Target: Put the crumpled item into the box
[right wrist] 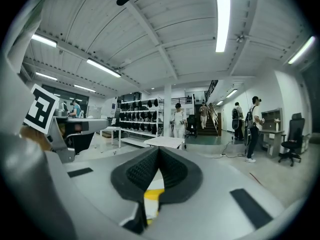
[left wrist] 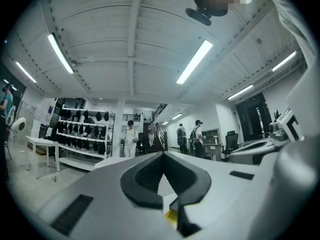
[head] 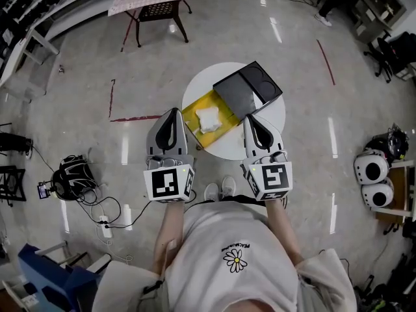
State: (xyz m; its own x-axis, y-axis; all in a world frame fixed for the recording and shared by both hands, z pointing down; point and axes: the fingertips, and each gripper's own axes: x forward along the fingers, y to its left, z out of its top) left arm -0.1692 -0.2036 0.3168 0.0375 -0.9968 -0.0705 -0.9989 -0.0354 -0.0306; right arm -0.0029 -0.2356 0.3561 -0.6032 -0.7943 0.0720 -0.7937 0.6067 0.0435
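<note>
Already, the crumpled white item (head: 208, 119) lay inside the open yellow box (head: 190, 111) on the round table (head: 273, 119). It looked light, soft and springy, best pinched across a raised fold. You held your left gripper (head: 173, 112) just left of the box, jaws pressed together on nothing. Your right gripper (head: 255, 117) sat just right of it, likewise closed and empty, and both pointed forward.

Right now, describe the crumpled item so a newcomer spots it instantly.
Find the round white table mid-floor. On it sits an open yellow box with a dark lid flipped back; the crumpled item is the only white lump inside it.
</note>
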